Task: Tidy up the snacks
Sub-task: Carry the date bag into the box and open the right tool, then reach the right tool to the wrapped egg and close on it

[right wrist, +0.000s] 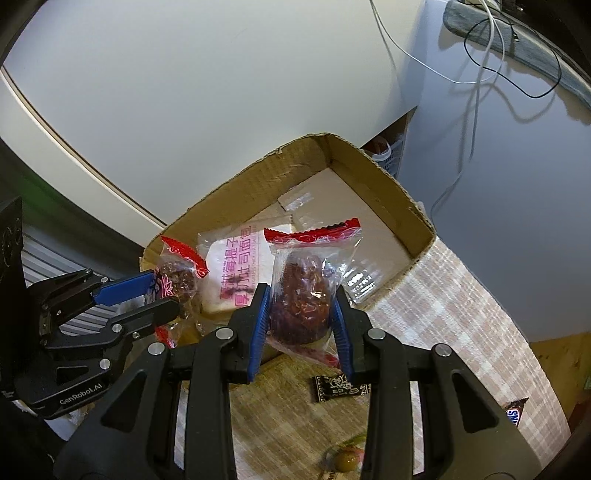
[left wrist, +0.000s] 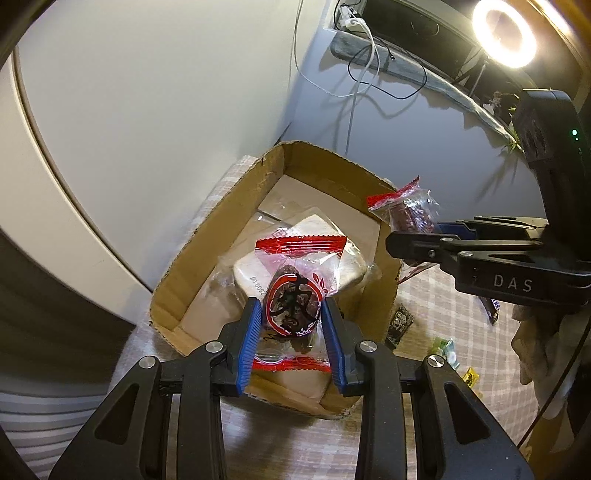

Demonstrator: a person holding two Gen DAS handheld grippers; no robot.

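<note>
My left gripper [left wrist: 291, 314] is shut on a clear red-edged date packet [left wrist: 293, 295], held above the near end of an open cardboard box [left wrist: 207, 236]. My right gripper [right wrist: 301, 314] is shut on a second red-edged date packet [right wrist: 301, 291], held over the box's near right rim [right wrist: 421, 254]. In the left wrist view the right gripper [left wrist: 413, 236] comes in from the right with its packet [left wrist: 406, 210]. In the right wrist view the left gripper [right wrist: 162, 295] shows at the left with its packet [right wrist: 177, 277]. A wrapped white bread slice [left wrist: 332, 266] lies in the box; it also shows in the right wrist view [right wrist: 240, 269].
The box sits on a checked cloth [right wrist: 461, 314] against a white wall. Loose snacks lie on the cloth: a black sachet [right wrist: 340, 387], a Snickers bar [right wrist: 515, 411], a round candy [right wrist: 345, 459], small green and yellow packets [left wrist: 447, 350]. Cables [left wrist: 362, 74] hang behind. A ring light [left wrist: 504, 33] glows top right.
</note>
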